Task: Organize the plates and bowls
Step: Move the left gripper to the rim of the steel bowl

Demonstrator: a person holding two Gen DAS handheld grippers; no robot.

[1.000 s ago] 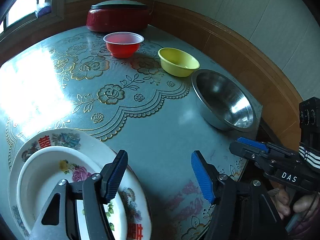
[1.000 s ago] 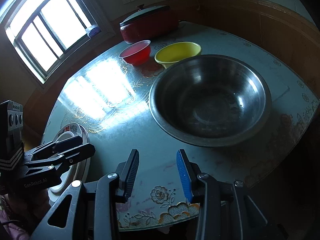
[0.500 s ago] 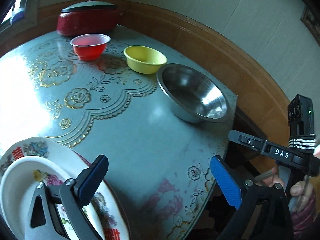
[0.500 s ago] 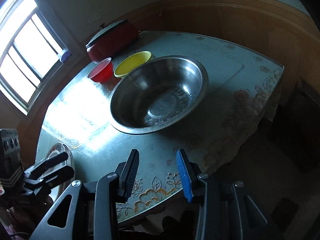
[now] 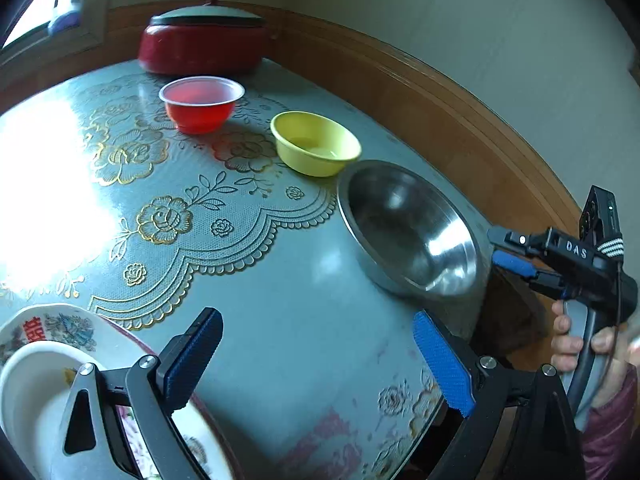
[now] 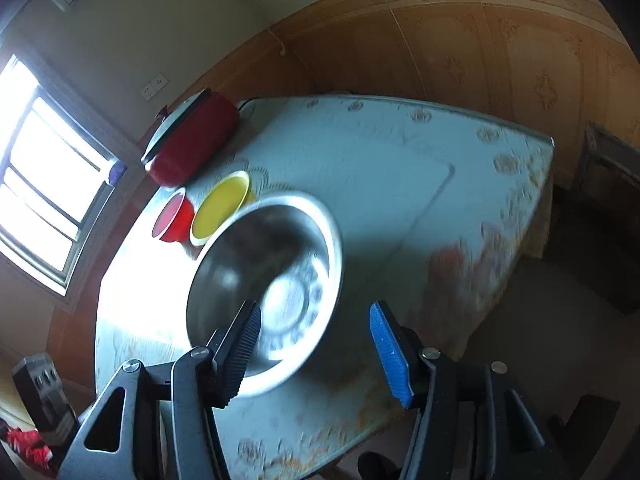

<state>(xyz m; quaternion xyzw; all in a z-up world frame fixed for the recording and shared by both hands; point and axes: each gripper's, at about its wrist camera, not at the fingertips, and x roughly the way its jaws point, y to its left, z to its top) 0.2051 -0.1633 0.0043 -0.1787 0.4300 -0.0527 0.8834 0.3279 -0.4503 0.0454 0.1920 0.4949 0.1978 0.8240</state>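
Left gripper (image 5: 316,364): released, jaws just opened then eased slightly, nothing between, poised over bare table (image 5: 304,320) near its front edge. Right gripper (image 6: 314,348): jaws just widened, empty, angled at the steel bowl (image 6: 264,280) by the right edge, apparently for a rim grasp. Red bowl (image 5: 201,104) and yellow bowl (image 5: 316,143) lined toward the far corner. Stacked plates (image 5: 52,364) at the front left corner, shown by left view only; right view blurred.
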